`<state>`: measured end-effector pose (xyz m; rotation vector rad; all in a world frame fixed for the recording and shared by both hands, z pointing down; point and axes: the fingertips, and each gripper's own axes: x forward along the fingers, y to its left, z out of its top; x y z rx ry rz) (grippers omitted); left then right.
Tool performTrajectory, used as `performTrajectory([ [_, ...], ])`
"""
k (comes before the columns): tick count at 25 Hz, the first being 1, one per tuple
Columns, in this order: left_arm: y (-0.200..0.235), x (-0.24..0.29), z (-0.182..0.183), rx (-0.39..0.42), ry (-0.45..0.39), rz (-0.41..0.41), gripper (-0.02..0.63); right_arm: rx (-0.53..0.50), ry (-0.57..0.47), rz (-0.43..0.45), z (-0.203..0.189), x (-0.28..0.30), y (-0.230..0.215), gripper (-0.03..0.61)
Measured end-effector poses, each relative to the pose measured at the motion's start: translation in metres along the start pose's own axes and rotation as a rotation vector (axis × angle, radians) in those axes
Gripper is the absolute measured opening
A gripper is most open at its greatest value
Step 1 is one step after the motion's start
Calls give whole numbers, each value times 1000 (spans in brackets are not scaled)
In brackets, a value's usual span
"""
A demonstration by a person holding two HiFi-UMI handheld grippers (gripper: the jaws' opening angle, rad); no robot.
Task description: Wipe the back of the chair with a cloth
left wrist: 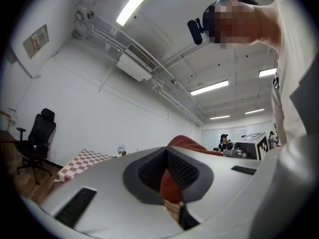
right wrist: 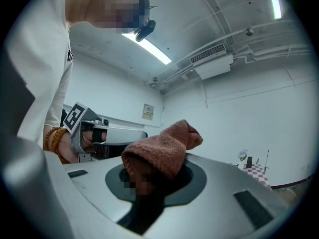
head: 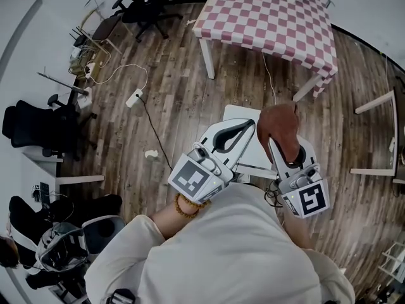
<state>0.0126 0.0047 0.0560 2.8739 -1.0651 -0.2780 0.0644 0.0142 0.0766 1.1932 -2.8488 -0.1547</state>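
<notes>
In the head view both grippers are held up close in front of the person, side by side. My right gripper (head: 280, 139) is shut on a rust-brown cloth (head: 279, 124), which bunches up over its tips. The right gripper view shows the cloth (right wrist: 162, 151) clamped between the jaws of the gripper (right wrist: 149, 179). My left gripper (head: 251, 124) is shut with nothing in it; in its own view the pads (left wrist: 175, 169) meet. The cloth (left wrist: 188, 144) shows just beyond them. A white panel (head: 241, 113), likely the chair, lies mostly hidden beneath the grippers.
A table with a red-and-white checked cloth (head: 272, 14) stands ahead on the wooden floor. Black office chairs (head: 149, 2) (head: 38, 128) are at the left, with a power strip and cable (head: 134, 97). White frames (head: 380, 135) stand at the right.
</notes>
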Motion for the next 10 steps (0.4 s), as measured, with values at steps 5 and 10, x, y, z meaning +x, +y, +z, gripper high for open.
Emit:
performTrajectory([
  [5, 1, -1, -4, -7, 15, -2, -5, 11, -3, 4, -1, 1, 0, 92],
  [10, 1, -1, -6, 6, 14, -9, -5, 16, -15, 15, 0, 3, 0, 92],
])
